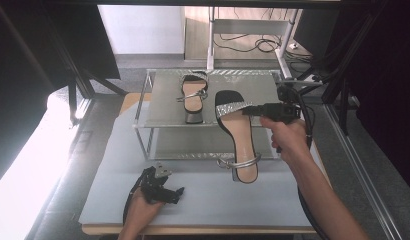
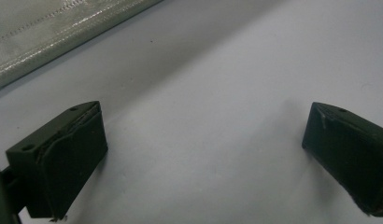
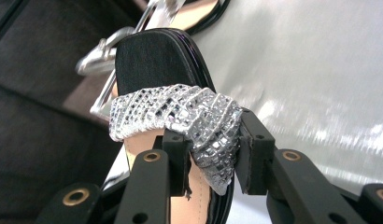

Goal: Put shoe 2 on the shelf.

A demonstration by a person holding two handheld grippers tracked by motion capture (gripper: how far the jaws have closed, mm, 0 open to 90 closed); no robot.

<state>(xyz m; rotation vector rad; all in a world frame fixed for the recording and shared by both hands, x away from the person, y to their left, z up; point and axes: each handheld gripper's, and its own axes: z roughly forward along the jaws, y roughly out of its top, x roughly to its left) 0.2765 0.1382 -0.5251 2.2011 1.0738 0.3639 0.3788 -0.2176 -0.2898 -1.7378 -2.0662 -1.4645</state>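
Note:
A black sandal (image 1: pixel 236 135) with a glittery silver toe strap (image 3: pixel 180 116) and a silver ankle strap hangs in the air over the front of a two-tier metal rack (image 1: pixel 163 107). My right gripper (image 1: pixel 249 110) is shut on that toe strap, its jaws pinching the strap's right end (image 3: pixel 213 154). The matching sandal (image 1: pixel 194 92) lies on the rack's top shelf. Down at the near left of the table my left gripper (image 1: pixel 174 194) rests open on the grey mat (image 2: pixel 217 93), with nothing between its jaws (image 2: pixel 203 154).
The grey mat (image 1: pixel 203 200) covers the table in front of the rack. The rack's lower shelf (image 1: pixel 193 145) sits under the held sandal. Dark frame posts stand at the left and right. Cables lie on the floor beyond the table.

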